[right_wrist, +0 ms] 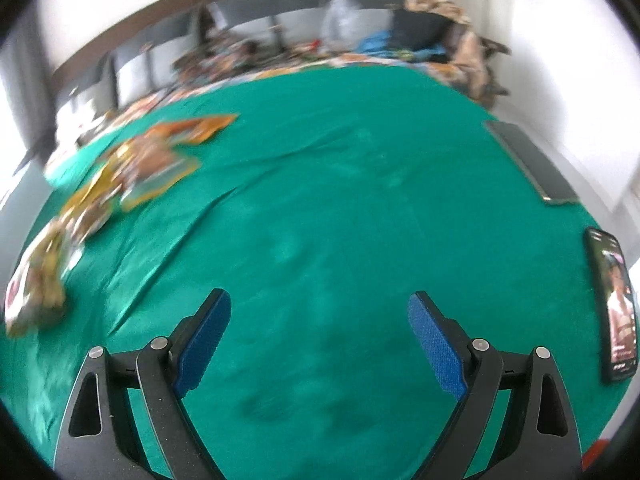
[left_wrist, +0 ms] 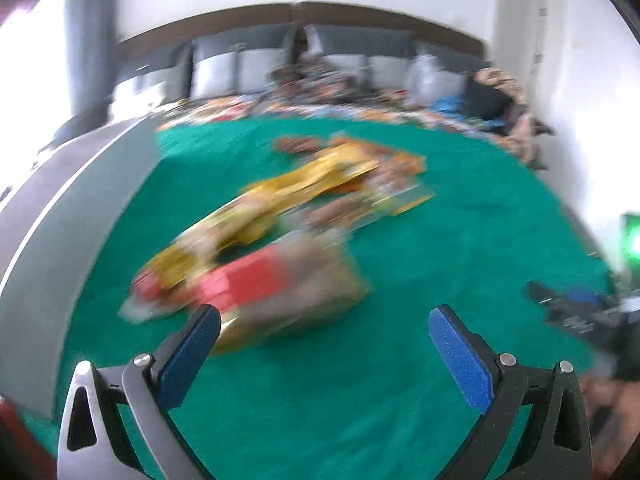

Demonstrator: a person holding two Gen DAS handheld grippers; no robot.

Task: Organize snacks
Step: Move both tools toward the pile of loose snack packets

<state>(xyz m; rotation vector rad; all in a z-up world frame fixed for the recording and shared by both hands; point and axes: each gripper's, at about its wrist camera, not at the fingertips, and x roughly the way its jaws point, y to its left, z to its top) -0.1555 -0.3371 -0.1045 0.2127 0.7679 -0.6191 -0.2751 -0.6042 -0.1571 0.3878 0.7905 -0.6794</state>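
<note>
A blurred row of snack packets lies on the green cloth [left_wrist: 440, 240]. In the left wrist view a red and tan packet [left_wrist: 280, 284] is nearest, with yellow packets [left_wrist: 256, 208] and orange ones [left_wrist: 384, 168] behind it. My left gripper [left_wrist: 324, 330] is open and empty, just in front of the red packet, its left finger near the packet's edge. In the right wrist view the same packets [right_wrist: 120, 176] run along the left side. My right gripper [right_wrist: 320, 316] is open and empty over bare green cloth [right_wrist: 340, 200], well right of the packets.
A phone with a lit screen [right_wrist: 616, 304] lies at the cloth's right edge, and a dark flat slab [right_wrist: 528, 160] lies beyond it. A grey board [left_wrist: 60, 216] borders the cloth on the left. Pillows and clutter [left_wrist: 320, 76] sit at the far end. The other gripper [left_wrist: 580, 316] shows at right.
</note>
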